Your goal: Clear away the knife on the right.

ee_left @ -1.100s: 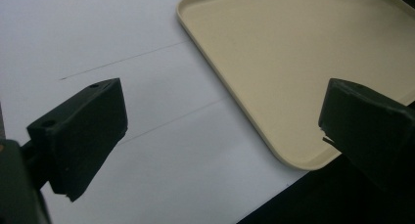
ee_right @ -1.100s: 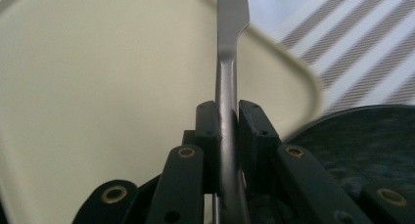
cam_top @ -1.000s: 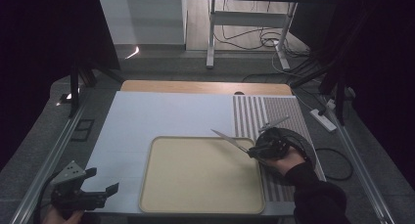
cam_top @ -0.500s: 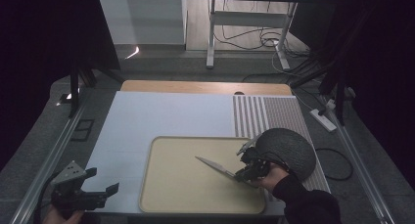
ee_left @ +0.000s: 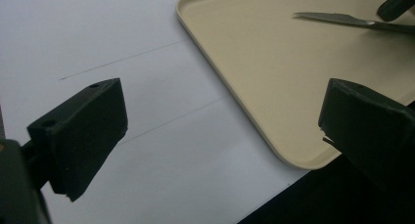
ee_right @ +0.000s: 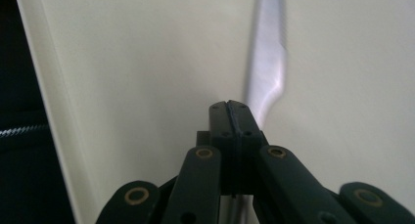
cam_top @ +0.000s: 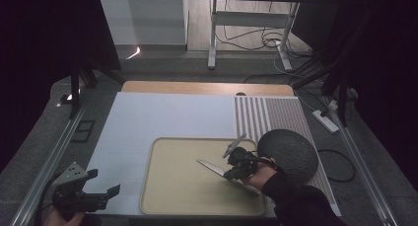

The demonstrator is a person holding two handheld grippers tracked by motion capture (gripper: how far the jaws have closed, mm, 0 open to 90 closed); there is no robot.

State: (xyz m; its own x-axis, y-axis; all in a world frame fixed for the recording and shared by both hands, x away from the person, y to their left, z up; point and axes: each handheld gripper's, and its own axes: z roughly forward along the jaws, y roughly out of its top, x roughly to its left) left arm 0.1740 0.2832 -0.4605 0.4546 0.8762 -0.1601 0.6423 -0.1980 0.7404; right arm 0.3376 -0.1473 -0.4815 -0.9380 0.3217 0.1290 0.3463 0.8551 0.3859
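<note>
- Knife (cam_top: pixel 213 167) in the high view lies over the beige tray (cam_top: pixel 172 196), pinched by the right gripper (cam_top: pixel 236 168), blade pointing to 10 o'clock.
- Left gripper view: left gripper (ee_left: pixel 220 131) jaws spread wide over the white mat (ee_left: pixel 98 38); knife at 1 o'clock.
- Right gripper view: jaws pressed together on the knife, blade at 12 o'clock.

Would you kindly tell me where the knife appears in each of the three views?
High view: the knife lies low and right of centre, over the beige tray, in the right gripper.
Left gripper view: top right, blade pointing left.
Right gripper view: centre, rising from the shut fingers.
Shared landmark: the beige tray.
</note>
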